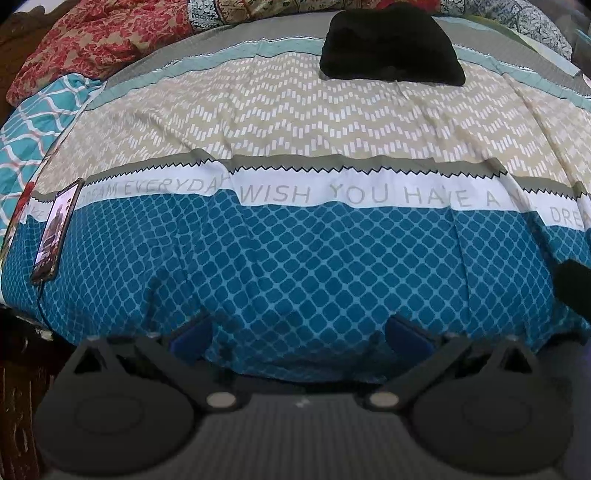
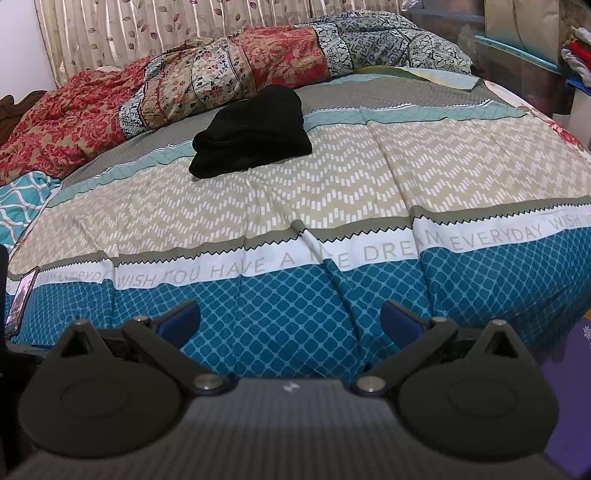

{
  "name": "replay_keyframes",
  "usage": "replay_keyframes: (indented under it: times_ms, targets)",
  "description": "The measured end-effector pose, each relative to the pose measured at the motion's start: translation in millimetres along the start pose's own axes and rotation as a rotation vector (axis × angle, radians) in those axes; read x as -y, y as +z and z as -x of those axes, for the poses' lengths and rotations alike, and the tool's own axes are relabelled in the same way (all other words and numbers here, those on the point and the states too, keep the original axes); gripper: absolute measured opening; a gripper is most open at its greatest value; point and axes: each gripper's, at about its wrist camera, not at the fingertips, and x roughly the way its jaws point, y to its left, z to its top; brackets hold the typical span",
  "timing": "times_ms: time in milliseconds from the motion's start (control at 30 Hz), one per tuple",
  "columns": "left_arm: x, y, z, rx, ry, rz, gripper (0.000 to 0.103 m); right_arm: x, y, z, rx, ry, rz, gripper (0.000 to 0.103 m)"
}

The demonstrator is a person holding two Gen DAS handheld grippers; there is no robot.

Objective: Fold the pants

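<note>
Black pants [image 1: 389, 44] lie in a folded, bunched heap on the far part of the bed; the right wrist view shows the same pants [image 2: 255, 133] at upper centre. My left gripper [image 1: 299, 336] is open over the blue diamond-print edge of the bedspread, well short of the pants, with nothing between its blue pads. My right gripper [image 2: 291, 325] is open too, held above the near bed edge, also empty. A dark shape [image 1: 572, 291] at the right edge of the left wrist view cannot be identified.
The patterned bedspread [image 2: 332, 184] covers the bed. A lit phone [image 1: 55, 232] with a cable lies at the bed's left edge. Crumpled floral quilts [image 2: 221, 81] pile along the far side. A curtain [image 2: 147, 29] hangs behind; shelves with cloth [image 2: 576, 55] stand at right.
</note>
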Motion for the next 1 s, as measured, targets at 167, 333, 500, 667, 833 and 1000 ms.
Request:
replay_keyframes:
  times_ms: [167,333,500,667,833,1000]
  targets:
    - [0.9,-0.2,-1.1,-0.006,0.003,-0.005,0.103,-0.1,-0.8,-1.0,-0.004,0.002,-0.001,0.103]
    - [1.6,-0.6,-3.9,-0.017,0.004,-0.008,0.103,2.2,-0.8,-3.0,-0.011,0.005,-0.006,0.103]
    - [2.1,-1.5,-6.3,-0.025,0.009,-0.012,0.103,3.9,-0.5,-3.2,-0.013,0.008,-0.009,0.103]
    - [2.9,-1.1,-7.2,-0.028,0.007,-0.02,0.103,4.0,-0.6,-3.7,-0.013,0.008,-0.009,0.103]
    - [4.2,-1.7,-4.9,-0.007,-0.006,-0.034,0.103,4.3,-0.2,-3.8,-0.015,0.008,-0.008,0.103]
    - [5.9,0.5,3.8,0.033,-0.043,-0.048,0.103,4.0,0.6,-3.4,-0.006,0.012,0.001,0.103]
